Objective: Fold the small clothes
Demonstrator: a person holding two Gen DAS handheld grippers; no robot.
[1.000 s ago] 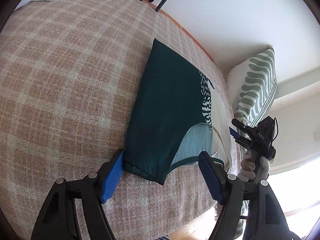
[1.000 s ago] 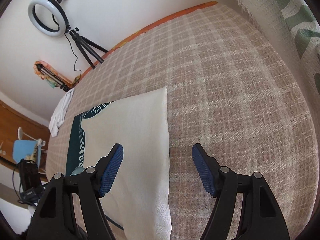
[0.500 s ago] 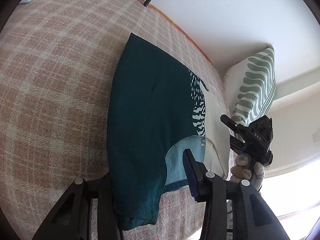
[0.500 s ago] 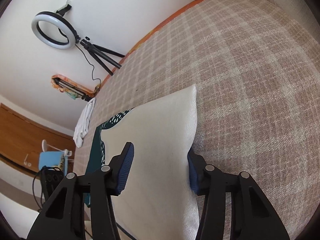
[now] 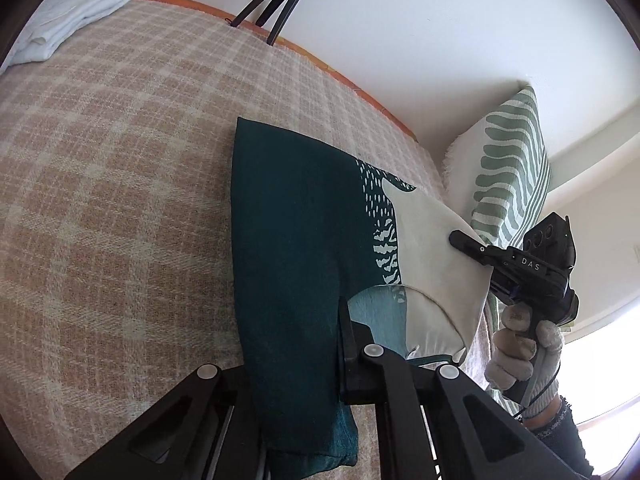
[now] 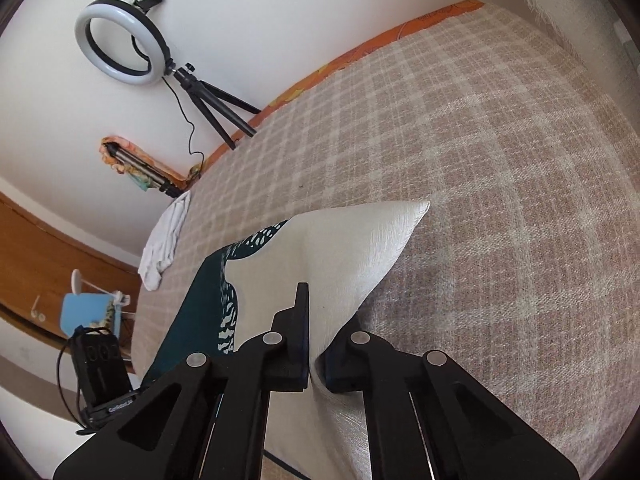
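You've got both near corners of the garment (image 5: pixel 304 240) pinched, left gripper (image 5: pixel 296 360) on teal, right gripper (image 6: pixel 316 344) on cream; it lies flat on the plaid bed cover (image 5: pixel 120 160), fold itself not yet made.

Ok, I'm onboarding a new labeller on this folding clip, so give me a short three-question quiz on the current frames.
1. True or false: the right tongs are shut on the cream half of the dark green and cream garment.
2. Which grips the garment's green side? A) left tongs B) neither
3. What white item lies at the far corner of the beige checked bedspread?

Key: 1 true; 2 A; 3 a folded white cloth.
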